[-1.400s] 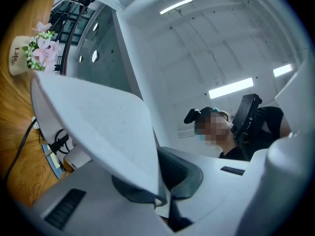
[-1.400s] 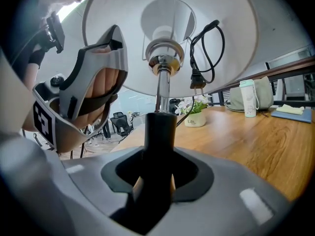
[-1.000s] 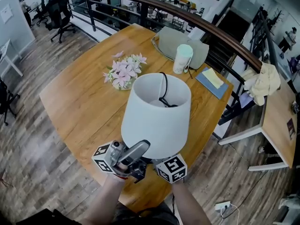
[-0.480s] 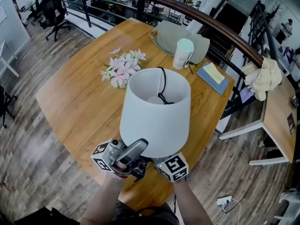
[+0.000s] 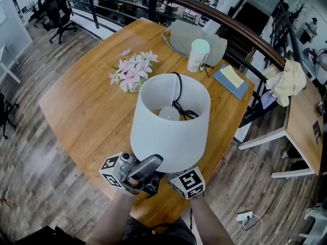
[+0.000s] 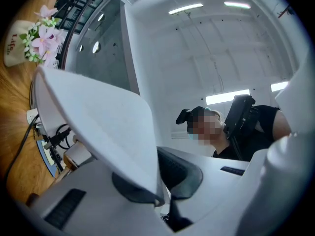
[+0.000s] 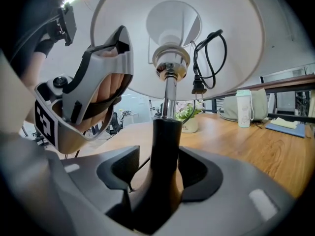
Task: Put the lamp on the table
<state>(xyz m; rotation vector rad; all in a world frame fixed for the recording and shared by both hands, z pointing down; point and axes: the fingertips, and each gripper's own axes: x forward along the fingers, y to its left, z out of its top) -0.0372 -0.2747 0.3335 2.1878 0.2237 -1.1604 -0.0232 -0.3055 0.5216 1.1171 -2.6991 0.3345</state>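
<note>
The lamp has a white shade (image 5: 168, 131), a bulb (image 5: 168, 114) and a black cord (image 5: 179, 103) coiled inside, and stands over the near part of the wooden table (image 5: 87, 111). My left gripper (image 5: 148, 167) points upward and is shut on the shade's lower rim (image 6: 142, 146), one pad on each side. My right gripper (image 7: 165, 171) lies nearly level under the shade; its marker cube (image 5: 187, 182) shows in the head view. Its jaws have just been opening, and the lamp's black stem (image 7: 165, 141) stands between them with a gap at the left pad.
A pot of pink flowers (image 5: 132, 71) sits behind the lamp. Further back are a pale tumbler (image 5: 198, 55), a grey bag (image 5: 184, 37) and a blue notebook (image 5: 231, 83). A curved railing (image 5: 230, 29) rims the table's far side. A second table (image 5: 301, 126) stands to the right.
The shade has tipped slightly, so the bulb inside it now shows from above. Both grippers stay at its near lower edge.
</note>
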